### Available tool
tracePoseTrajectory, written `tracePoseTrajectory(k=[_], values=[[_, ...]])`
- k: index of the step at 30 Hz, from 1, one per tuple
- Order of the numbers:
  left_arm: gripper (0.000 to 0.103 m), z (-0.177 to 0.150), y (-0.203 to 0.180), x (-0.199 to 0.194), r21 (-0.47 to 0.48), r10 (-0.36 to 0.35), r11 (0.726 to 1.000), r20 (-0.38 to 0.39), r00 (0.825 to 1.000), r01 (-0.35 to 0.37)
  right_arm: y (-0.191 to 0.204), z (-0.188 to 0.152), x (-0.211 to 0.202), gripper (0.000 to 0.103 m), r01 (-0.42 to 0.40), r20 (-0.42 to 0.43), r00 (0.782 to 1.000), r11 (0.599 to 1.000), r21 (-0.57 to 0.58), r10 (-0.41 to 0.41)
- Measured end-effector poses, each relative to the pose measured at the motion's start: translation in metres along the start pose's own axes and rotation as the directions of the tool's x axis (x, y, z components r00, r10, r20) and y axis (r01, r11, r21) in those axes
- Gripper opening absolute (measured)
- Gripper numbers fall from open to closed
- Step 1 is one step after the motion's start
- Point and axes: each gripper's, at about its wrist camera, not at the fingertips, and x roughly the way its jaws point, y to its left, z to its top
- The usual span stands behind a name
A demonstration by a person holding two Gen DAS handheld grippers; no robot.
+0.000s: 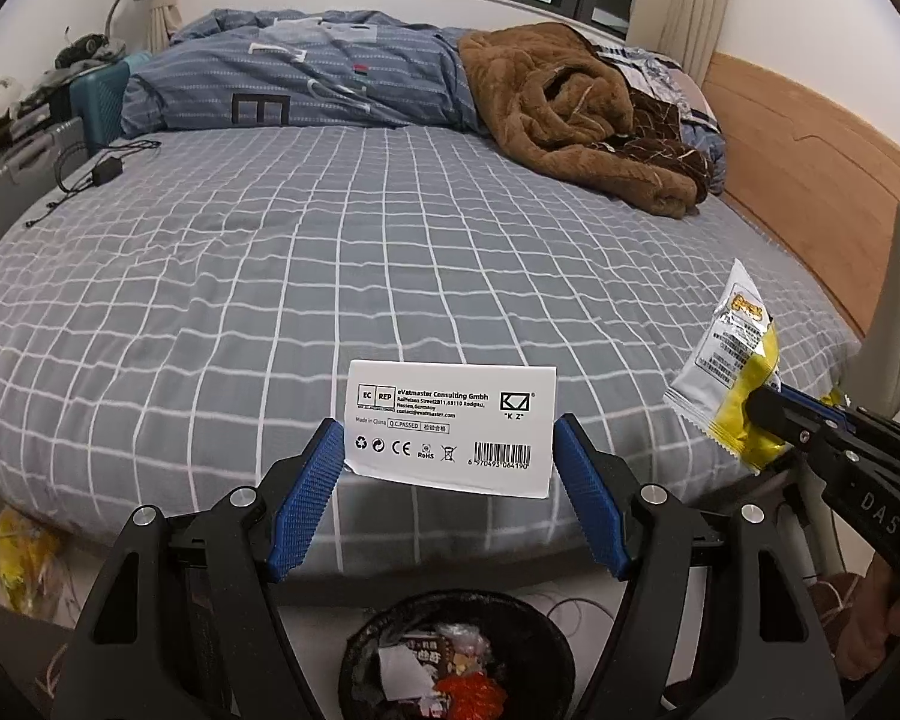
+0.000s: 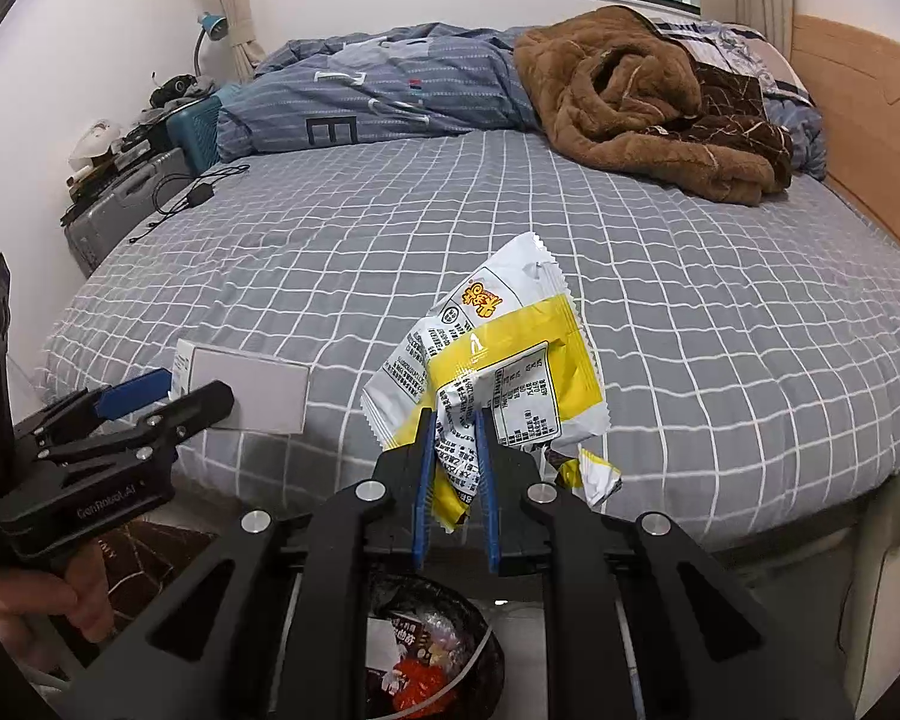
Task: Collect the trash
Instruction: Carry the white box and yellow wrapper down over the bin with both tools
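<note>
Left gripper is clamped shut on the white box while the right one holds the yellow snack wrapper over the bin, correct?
Not quite: the left gripper is open, its blue pads either side of the white box, as the left wrist view shows. The right gripper does hold the yellow snack wrapper above the bin.
</note>
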Motion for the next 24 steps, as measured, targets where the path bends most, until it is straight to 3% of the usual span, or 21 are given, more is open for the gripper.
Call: tracePoseTrajectory(k=[10, 24], values=[[0.07, -0.036, -0.009, -0.031, -0.005, -0.01, 1.0, -0.024, 1.0, 0.01, 0.013, -0.033, -0.035, 0.013, -0.002, -0.012, 1.0, 1.0, -0.016, 0.002], [0.07, -0.09, -0.002, -0.047, -0.004, -0.02, 1.0, -0.113, 0.993, 0.019, 0.026, -0.085, -0.039, 0.013, -0.004, -0.106, 0.994, 1.0, -0.028, 0.001]])
